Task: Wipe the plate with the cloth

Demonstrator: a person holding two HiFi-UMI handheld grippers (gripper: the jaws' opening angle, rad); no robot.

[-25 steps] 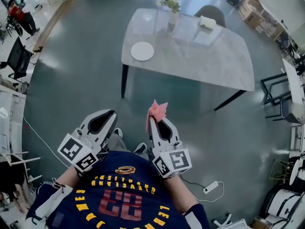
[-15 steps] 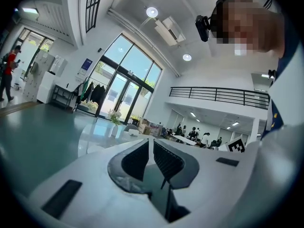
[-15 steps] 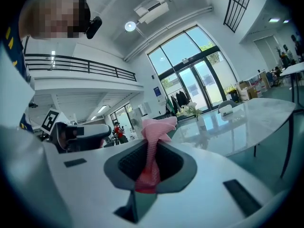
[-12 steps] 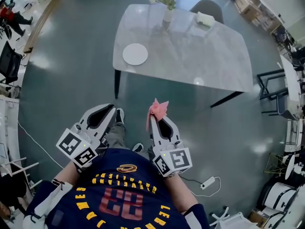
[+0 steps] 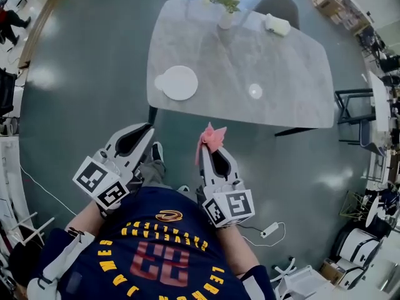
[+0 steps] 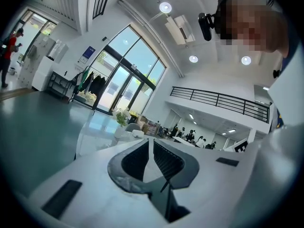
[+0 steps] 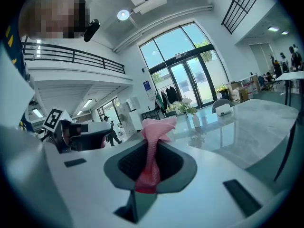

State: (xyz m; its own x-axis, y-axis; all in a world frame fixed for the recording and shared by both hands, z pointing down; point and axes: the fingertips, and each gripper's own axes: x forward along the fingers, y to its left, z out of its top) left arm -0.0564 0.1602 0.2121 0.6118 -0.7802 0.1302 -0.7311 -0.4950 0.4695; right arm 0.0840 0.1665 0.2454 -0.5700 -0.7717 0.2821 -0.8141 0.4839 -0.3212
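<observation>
Closest to us, we hold both grippers in front of our dark blue jersey (image 5: 156, 255), above the grey floor (image 5: 87, 111). Our left gripper (image 6: 151, 142) has its jaws brought together, pad against pad, with nothing between them. Our right gripper (image 7: 153, 145), just beside it, has its jaws clamped on the pink cloth (image 5: 211, 137). The cloth runs up between the pads and flares into a crumpled tuft past the tips.

Both grippers are short of the near edge of the marble-topped table (image 5: 281, 99), so neither is over it. The white plate (image 5: 180, 82) lies flat on the table near its near left corner, ahead of us and well apart from the cloth. Nothing is touching it.

Farther back, a white vase of flowers (image 5: 226, 2) stands by the table's far edge, with a small white box (image 5: 277, 24) to its right. A grey chair (image 5: 275, 5) sits just behind them on the far side.
</observation>
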